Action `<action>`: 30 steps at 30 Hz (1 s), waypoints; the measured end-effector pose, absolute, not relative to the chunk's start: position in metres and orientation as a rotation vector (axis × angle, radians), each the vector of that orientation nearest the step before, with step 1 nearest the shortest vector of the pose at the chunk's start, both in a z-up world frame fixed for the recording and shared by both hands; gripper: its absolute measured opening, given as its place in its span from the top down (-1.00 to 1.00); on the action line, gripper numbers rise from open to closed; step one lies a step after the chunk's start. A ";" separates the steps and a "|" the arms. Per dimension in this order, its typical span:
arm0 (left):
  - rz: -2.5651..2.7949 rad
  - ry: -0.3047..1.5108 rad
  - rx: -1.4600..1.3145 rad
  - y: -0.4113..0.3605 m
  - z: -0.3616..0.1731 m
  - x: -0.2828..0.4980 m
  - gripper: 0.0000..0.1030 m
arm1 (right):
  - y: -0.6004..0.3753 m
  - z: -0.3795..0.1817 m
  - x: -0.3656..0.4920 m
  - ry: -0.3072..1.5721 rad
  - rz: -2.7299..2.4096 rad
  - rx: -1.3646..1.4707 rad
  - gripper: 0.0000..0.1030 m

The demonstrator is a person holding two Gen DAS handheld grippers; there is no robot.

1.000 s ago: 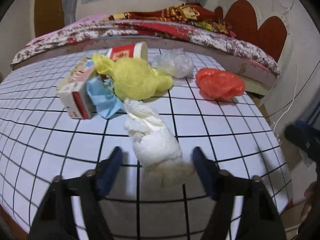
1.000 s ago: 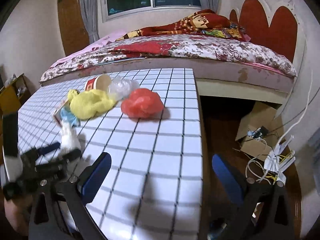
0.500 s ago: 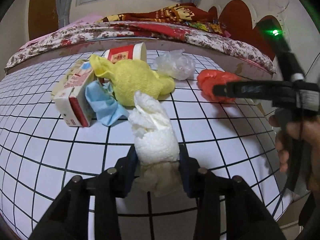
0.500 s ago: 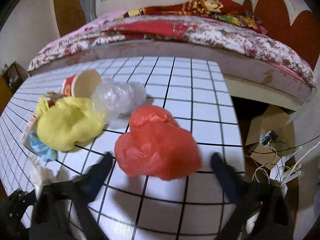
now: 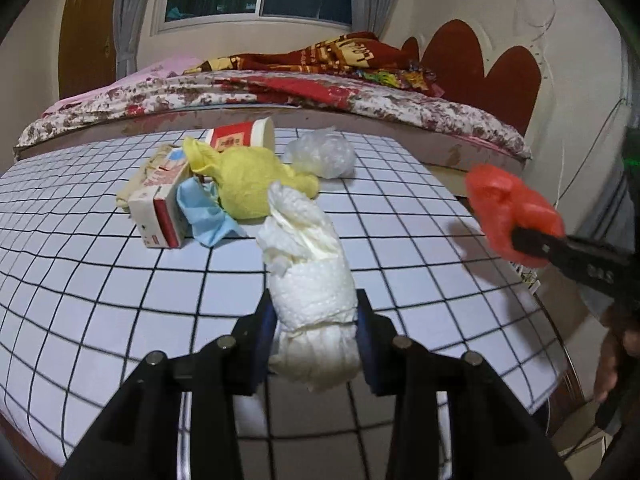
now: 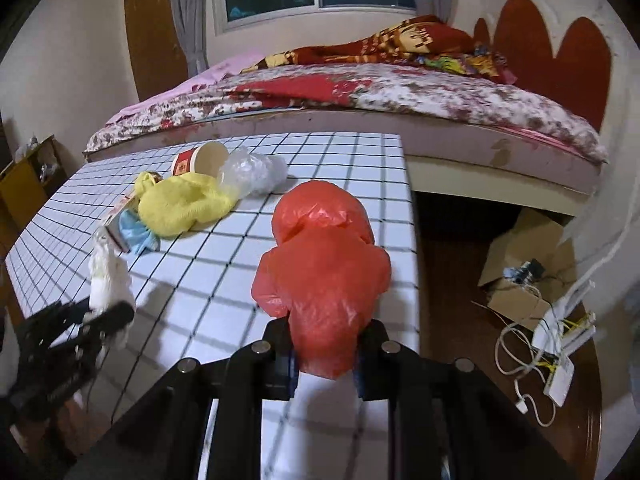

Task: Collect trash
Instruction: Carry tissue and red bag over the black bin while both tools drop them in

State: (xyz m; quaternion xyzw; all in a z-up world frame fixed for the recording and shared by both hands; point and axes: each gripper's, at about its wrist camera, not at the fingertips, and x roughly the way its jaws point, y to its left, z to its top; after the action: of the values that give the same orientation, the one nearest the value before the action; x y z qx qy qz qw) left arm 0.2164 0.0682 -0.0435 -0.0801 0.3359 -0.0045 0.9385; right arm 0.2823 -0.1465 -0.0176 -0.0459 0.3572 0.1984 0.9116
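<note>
White tissue wad [image 5: 310, 280] clamped between left gripper [image 5: 316, 334] jaws, lifted off gridded table [image 5: 100, 272]. Red bag [image 6: 324, 276] pinched by right gripper [image 6: 325, 360], jaws just closed on it, held above table's right edge. Left on table, in one cluster: yellow cloth [image 5: 248, 184], blue mask [image 5: 204, 216], carton [image 5: 162, 210], paper cup [image 5: 240, 138], clear bag [image 5: 322, 152]. Bed [image 5: 280, 96] seen behind table.

Right gripper [image 6: 325, 354] clamped on red plastic bag [image 6: 322, 268], jaws just closing, bag lifted off gridded table [image 6: 224, 272]. Left gripper [image 6: 100, 314] at left edge pinching white tissue wad [image 6: 106, 276]. On table beyond: yellow bag [image 6: 180, 204], clear bag [image 6: 252, 172], paper cup [image 6: 200, 160] on its side, touching.
</note>
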 end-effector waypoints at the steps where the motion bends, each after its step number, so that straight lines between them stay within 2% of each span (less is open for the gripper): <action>1: -0.015 0.684 -0.167 0.064 -0.042 0.213 0.25 | -0.153 -0.016 0.274 0.728 0.398 -0.096 0.59; 9: -0.066 0.683 -0.152 0.034 -0.034 0.186 0.25 | -0.201 -0.003 0.230 0.699 0.358 -0.057 0.59; 30: -0.277 0.722 -0.016 -0.097 -0.029 0.145 0.25 | -0.333 -0.035 0.163 0.737 0.263 0.012 0.59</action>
State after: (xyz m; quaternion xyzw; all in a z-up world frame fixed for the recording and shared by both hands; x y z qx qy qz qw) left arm 0.1455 -0.0966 -0.0294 -0.0076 0.3520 -0.1353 0.9262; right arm 0.1625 -0.3326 -0.0352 0.0057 0.3590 0.1284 0.9245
